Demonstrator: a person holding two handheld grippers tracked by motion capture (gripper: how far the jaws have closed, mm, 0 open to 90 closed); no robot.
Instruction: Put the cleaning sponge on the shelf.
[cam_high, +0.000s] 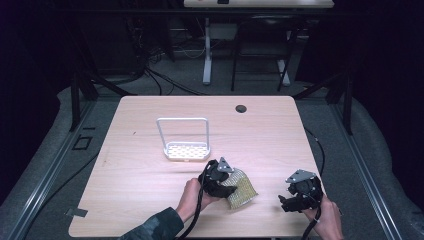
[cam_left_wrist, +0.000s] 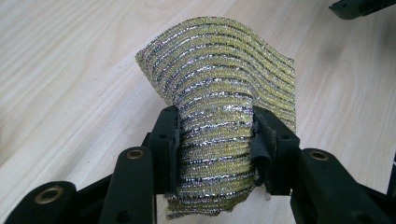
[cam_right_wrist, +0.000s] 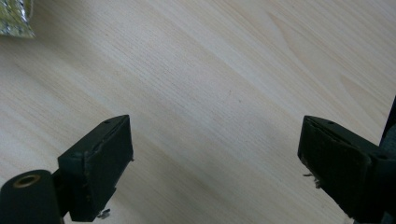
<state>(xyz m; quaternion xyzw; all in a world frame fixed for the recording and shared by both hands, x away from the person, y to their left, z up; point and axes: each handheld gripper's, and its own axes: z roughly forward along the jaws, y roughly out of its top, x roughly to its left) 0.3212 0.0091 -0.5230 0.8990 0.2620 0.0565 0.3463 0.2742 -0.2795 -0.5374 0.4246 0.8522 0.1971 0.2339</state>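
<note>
Counter (cam_high: 150, 185) of pale wood carries two loose things, with two grippers and two hands over its near edge.

Furthest left stands one white rack (cam_high: 184, 140), a perforated tray with a tall wire loop rising from it, upright and on its own, left of the counter's middle. One dark round hole (cam_high: 241, 108) sits in the counter top farther back, to the right of the rack.

Next comes the left hand (cam_high: 192, 196), in a dark patterned sleeve, holding the left gripper (cam_high: 222, 184) near the front edge. From the left gripper view, its two jaws are clamped on one scouring pad (cam_left_wrist: 219, 102), a sparkly yellow and silver woven cloth with dark stripes. The jaws press in on the pad's lower half from both sides, so the cloth bulges and fans out above them in a wavy fold. In the high view the pad (cam_high: 241, 187) lies just beside the gripper, to its right, low over the counter; whether it touches the wood I cannot tell.

Furthest right, the right hand (cam_high: 327, 220) holds the right gripper (cam_high: 287, 200) near the front right corner, well apart from the pad. The right gripper view shows its two jaws spread wide with bare wood between them, and a corner of the pad (cam_right_wrist: 14, 16) at the top left.
</note>
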